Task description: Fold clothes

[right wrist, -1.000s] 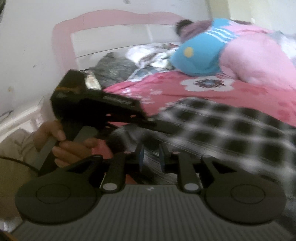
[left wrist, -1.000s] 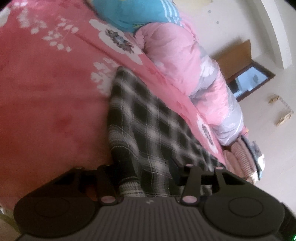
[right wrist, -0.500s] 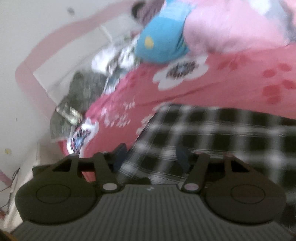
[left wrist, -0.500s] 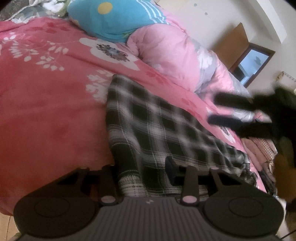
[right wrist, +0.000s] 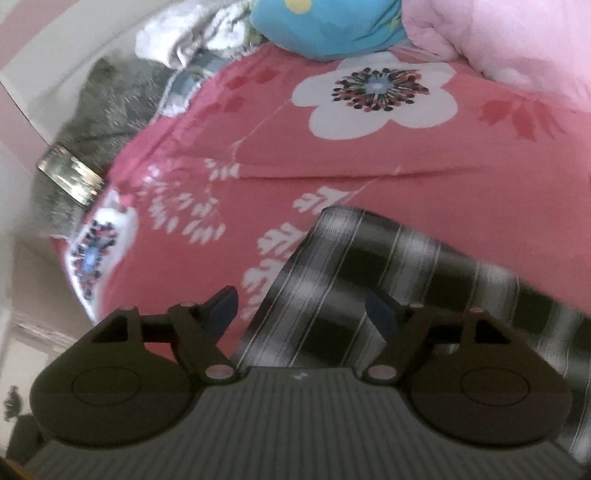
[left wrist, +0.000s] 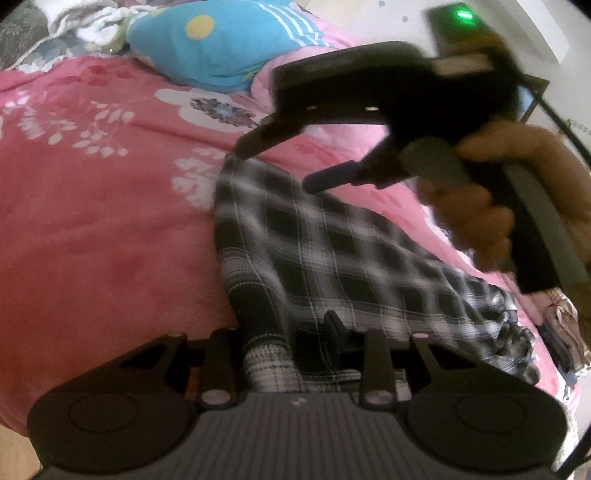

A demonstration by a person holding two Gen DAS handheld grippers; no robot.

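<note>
Tool on my left (left wrist: 291,343) pinches the plaid garment's (left wrist: 332,251) near hem, anchoring it on the bed (left wrist: 92,221); my right tool (right wrist: 301,308), jaws just spread wide, reaches for its far corner.

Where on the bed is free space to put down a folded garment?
The widest bare patch is the pink flowered bedspread left of the black-and-white plaid garment, below the blue cushion. Another strip lies between the garment's far corner and the cushion. It is crowded toward the pale pink quilt and the grey bundle.
</note>
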